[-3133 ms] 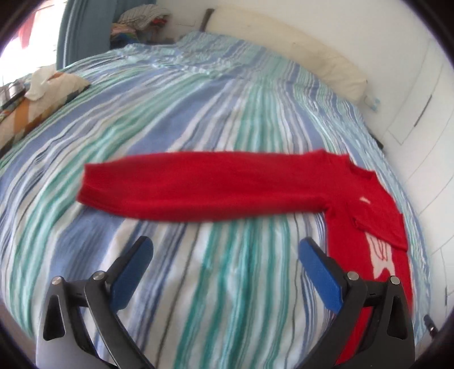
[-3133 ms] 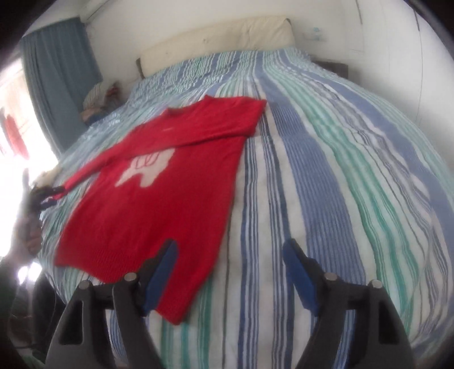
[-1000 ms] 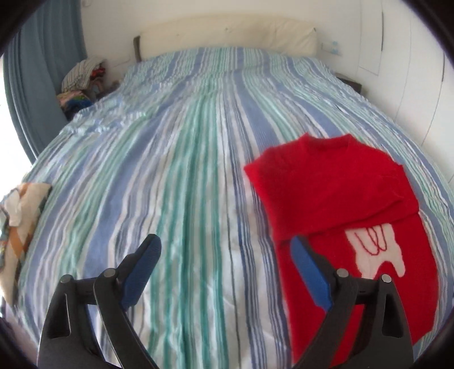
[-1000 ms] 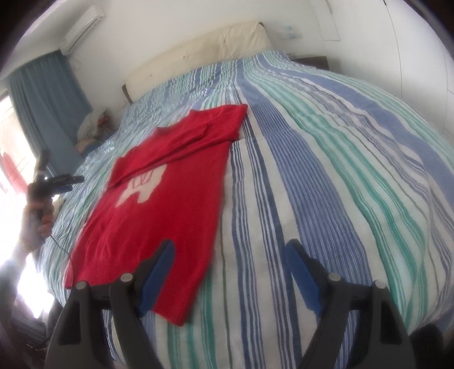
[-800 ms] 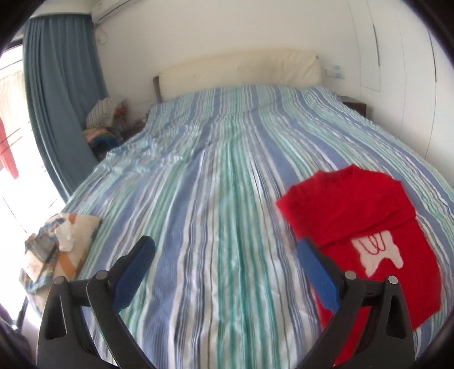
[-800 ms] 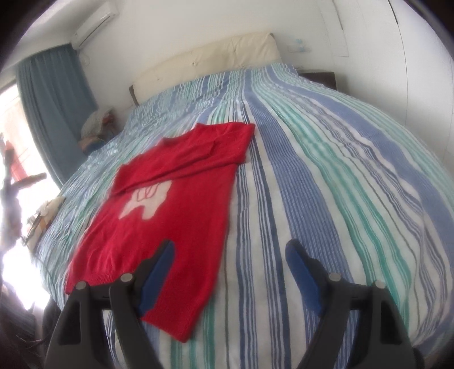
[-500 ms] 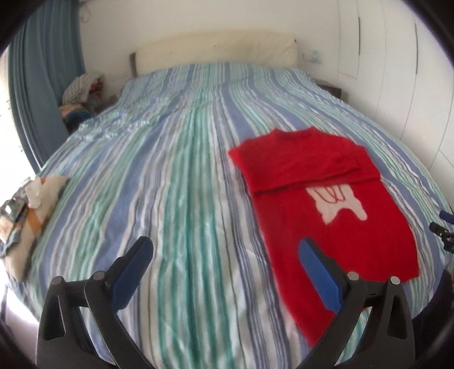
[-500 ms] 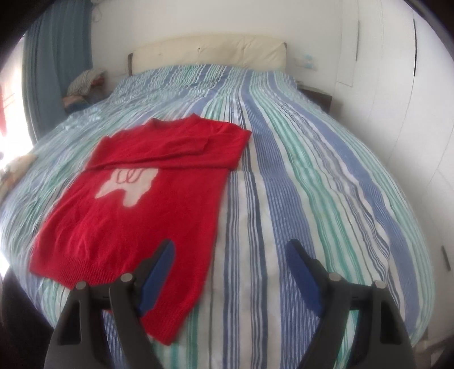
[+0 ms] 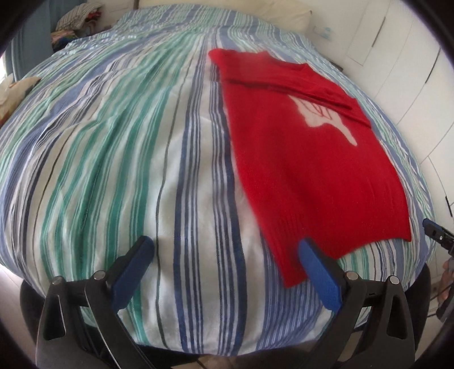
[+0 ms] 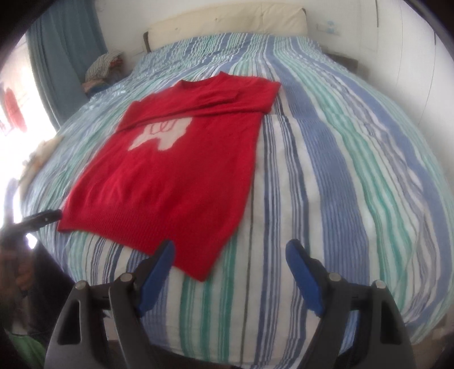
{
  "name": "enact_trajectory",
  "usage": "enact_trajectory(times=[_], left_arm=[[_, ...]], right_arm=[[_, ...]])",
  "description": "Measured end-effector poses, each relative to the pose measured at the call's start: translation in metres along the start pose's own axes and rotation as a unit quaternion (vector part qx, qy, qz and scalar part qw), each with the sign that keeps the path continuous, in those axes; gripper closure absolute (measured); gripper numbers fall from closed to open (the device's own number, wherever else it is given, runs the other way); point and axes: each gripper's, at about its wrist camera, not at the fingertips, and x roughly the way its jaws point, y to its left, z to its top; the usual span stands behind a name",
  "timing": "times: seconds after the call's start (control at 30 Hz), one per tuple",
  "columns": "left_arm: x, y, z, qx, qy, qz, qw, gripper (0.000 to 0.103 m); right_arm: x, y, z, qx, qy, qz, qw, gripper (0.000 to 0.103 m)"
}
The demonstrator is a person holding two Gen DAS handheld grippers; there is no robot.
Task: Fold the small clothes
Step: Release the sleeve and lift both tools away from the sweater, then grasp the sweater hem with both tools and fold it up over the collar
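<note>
A red sweater (image 9: 306, 159) with a white motif lies flat on the striped bed (image 9: 119, 147), both sleeves folded across its chest. My left gripper (image 9: 224, 255) is open and empty at the foot of the bed, its right finger over the sweater's near left hem corner. In the right wrist view the sweater (image 10: 181, 170) lies ahead and left. My right gripper (image 10: 229, 255) is open and empty, its left finger beside the near right hem corner. Each gripper shows at the edge of the other's view: the left gripper (image 10: 42, 217), the right gripper (image 9: 435, 232).
A cream headboard cushion (image 10: 227, 21) stands at the far end. A clothes pile (image 10: 103, 66) and blue curtain (image 10: 62, 54) are at the far left. White wardrobe doors (image 9: 411, 71) run along the right. A patterned cushion (image 9: 17, 85) lies at the bed's left edge.
The left sleeve, stretched out earlier, now lies folded across the chest. Both grippers have come down to the foot of the bed, near the sweater's hem.
</note>
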Motion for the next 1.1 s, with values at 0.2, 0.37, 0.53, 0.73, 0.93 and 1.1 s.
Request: enact_trajectory(times=[0.2, 0.37, 0.53, 0.73, 0.93, 1.1], left_arm=[[-0.002, -0.012, 0.003, 0.009, -0.008, -0.050, 0.9987, 0.003], [0.003, -0.007, 0.002, -0.014, 0.003, -0.056, 0.9983, 0.019], [0.005, -0.020, 0.003, 0.004, 0.016, -0.081, 0.9966, 0.045], [0.008, -0.025, 0.002, 0.008, 0.033, -0.087, 0.9956, 0.098], [-0.011, -0.008, 0.024, -0.048, 0.007, -0.132, 0.9901, 0.099], [-0.004, 0.005, 0.089, -0.082, -0.030, -0.154, 0.9842, 0.099]], right_arm=[[0.026, -0.005, -0.010, 0.051, 0.023, 0.089, 0.994, 0.024], [0.041, -0.013, -0.017, 0.102, 0.030, 0.137, 0.985, 0.024], [0.047, -0.013, -0.019, 0.125, 0.037, 0.191, 0.973, 0.032], [0.059, -0.003, -0.012, 0.085, 0.063, 0.141, 0.984, 0.097], [0.034, -0.013, -0.004, 0.108, 0.023, 0.147, 0.983, 0.097], [0.022, -0.029, 0.034, 0.131, -0.047, 0.164, 0.977, 0.098]])
